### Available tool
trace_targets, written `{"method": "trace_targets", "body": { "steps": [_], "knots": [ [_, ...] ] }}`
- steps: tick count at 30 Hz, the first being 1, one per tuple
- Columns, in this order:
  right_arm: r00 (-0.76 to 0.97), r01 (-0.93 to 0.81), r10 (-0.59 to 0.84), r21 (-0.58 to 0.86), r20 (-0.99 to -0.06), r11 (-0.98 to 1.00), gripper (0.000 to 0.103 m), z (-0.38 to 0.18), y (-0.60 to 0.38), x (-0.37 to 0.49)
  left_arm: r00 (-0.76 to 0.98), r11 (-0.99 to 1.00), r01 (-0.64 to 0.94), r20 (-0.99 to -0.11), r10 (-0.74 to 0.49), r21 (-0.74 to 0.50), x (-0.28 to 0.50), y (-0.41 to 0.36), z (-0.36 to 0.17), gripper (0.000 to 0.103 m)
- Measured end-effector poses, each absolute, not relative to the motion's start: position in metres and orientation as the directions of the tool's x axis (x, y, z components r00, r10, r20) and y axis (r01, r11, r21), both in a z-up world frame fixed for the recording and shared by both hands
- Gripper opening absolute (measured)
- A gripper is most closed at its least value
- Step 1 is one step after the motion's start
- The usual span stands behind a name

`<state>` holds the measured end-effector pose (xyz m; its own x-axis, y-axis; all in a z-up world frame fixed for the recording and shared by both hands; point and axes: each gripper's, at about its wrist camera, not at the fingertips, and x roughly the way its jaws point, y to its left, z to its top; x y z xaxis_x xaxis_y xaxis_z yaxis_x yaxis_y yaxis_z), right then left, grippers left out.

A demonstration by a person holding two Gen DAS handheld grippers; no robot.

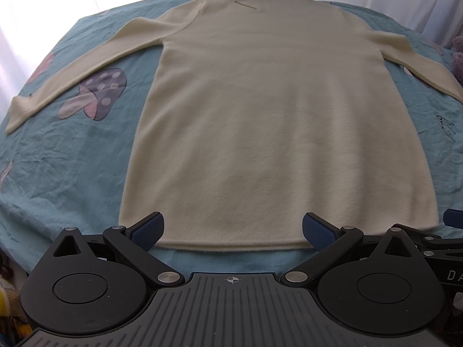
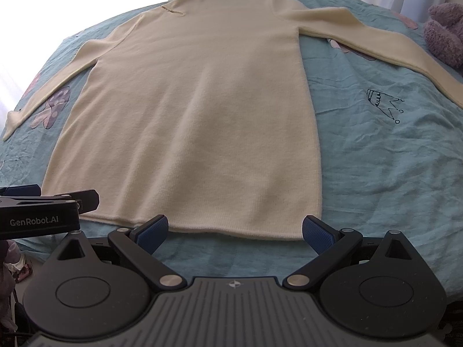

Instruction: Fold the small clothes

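My left tongs (image 1: pixel 233 230) gape wide at the bottom of the frame, gripping nothing, blue pads (image 1: pixel 150 227) just over the sweater's hem. My right tongs (image 2: pixel 235 230) stand equally spread and empty. The cream sweater (image 1: pixel 246 115) lies flat mid-frame on the teal sheet (image 1: pixel 58 159) (mushroom print (image 1: pixel 95 95) at left), sleeves stretched outward, collar toward the top.

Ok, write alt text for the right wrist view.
A cream long-sleeved sweater lies flat, sleeves spread, on a teal printed bedsheet. The open right gripper hovers at its hem, with the left gripper at the left edge.
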<state>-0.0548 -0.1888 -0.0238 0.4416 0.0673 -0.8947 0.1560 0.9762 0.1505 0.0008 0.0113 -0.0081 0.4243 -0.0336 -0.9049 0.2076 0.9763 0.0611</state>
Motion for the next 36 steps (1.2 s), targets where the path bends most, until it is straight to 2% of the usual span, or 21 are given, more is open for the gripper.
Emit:
{"method": "trace_targets", "body": {
  "steps": [11, 17, 20, 24, 25, 28, 31, 33, 34, 35, 36],
  "knots": [
    [0.467, 0.140, 0.106, 0.192, -0.878, 0.971, 0.099, -0.025, -0.191, -0.054, 0.400, 0.978, 0.200, -0.916, -0.031, 0.054, 0.006, 0.011, -0.013, 0.103],
    [0.498, 0.150, 0.170, 0.277, -0.850, 0.949, 0.099, -0.028, -0.201, -0.053, 0.378, 0.977, 0.208, -0.925, -0.028, 0.055, 0.013, 0.010, -0.019, 0.103],
    [0.589, 0.128, 0.214, 0.351, -0.779, 0.928, 0.099, -0.026, -0.212, -0.055, 0.377, 0.976, 0.211, -0.926, -0.031, 0.053, 0.019, 0.010, -0.019, 0.103],
    [0.803, 0.101, 0.233, 0.511, -0.548, 0.854, 0.099, -0.028, -0.255, -0.064, 0.388, 0.977, 0.208, -0.920, -0.046, 0.038, 0.030, 0.011, -0.017, 0.103],
    [0.824, 0.107, 0.226, 0.536, -0.519, 0.838, 0.099, -0.030, -0.266, -0.063, 0.390, 0.978, 0.204, -0.919, -0.048, 0.036, 0.034, 0.012, -0.017, 0.103],
    [0.863, 0.240, 0.097, 0.571, -0.496, 0.785, 0.099, -0.032, -0.318, -0.057, 0.402, 0.982, 0.186, -0.914, -0.054, 0.024, 0.049, 0.016, -0.017, 0.103],
    [0.823, 0.445, -0.069, 0.563, -0.565, 0.696, 0.099, -0.037, -0.378, -0.045, 0.421, 0.987, 0.163, -0.904, -0.070, 0.000, 0.066, 0.023, -0.018, 0.103],
    [0.811, 0.535, -0.148, 0.613, -0.567, 0.581, 0.098, -0.045, -0.423, -0.043, 0.429, 0.988, 0.153, -0.899, -0.084, -0.019, 0.076, 0.027, -0.022, 0.103],
    [0.802, 0.568, -0.181, 0.633, -0.569, 0.526, 0.092, -0.048, -0.440, -0.043, 0.432, 0.988, 0.152, -0.897, -0.095, -0.032, 0.082, 0.028, -0.024, 0.103],
    [0.794, 0.593, -0.211, 0.651, -0.570, 0.474, 0.079, -0.052, -0.457, -0.043, 0.434, 0.988, 0.151, -0.895, -0.104, -0.042, 0.087, 0.029, -0.026, 0.103],
    [0.778, 0.624, -0.255, 0.661, -0.574, 0.416, 0.073, -0.058, -0.475, -0.045, 0.436, 0.988, 0.148, -0.893, -0.110, -0.049, 0.092, 0.030, -0.028, 0.103]
  ]
}}
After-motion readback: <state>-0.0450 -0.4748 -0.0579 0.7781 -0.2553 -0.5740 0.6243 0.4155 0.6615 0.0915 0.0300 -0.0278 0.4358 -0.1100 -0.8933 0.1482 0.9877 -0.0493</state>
